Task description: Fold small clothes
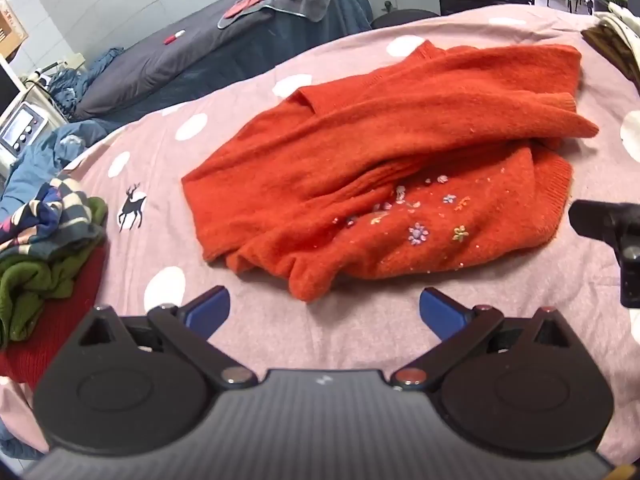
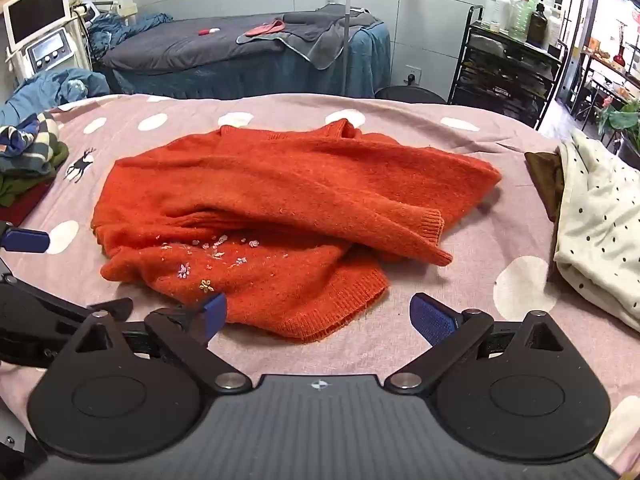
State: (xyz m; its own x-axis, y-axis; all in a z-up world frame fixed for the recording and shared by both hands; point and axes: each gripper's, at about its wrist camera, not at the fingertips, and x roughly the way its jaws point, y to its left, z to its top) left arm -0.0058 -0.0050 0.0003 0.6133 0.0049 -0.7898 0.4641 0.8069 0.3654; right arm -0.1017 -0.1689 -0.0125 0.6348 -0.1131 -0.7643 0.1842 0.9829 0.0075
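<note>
An orange knit sweater (image 1: 384,168) with small embroidered flowers lies rumpled on the pink dotted bedsheet (image 1: 320,336), one sleeve folded across its body. It also shows in the right wrist view (image 2: 280,208). My left gripper (image 1: 324,312) is open and empty, just short of the sweater's near edge. My right gripper (image 2: 318,316) is open and empty, its left blue pad (image 2: 214,316) at the sweater's hem. The right gripper's tip shows at the right edge of the left wrist view (image 1: 608,224). The left gripper's pad shows at the left of the right wrist view (image 2: 24,240).
A pile of green, red and patterned clothes (image 1: 44,248) sits at the left of the bed. A cream dotted cloth over a brown one (image 2: 596,224) lies at the right. A grey massage bed (image 2: 240,56), a machine with a screen (image 2: 40,32) and a bottle rack (image 2: 512,60) stand behind.
</note>
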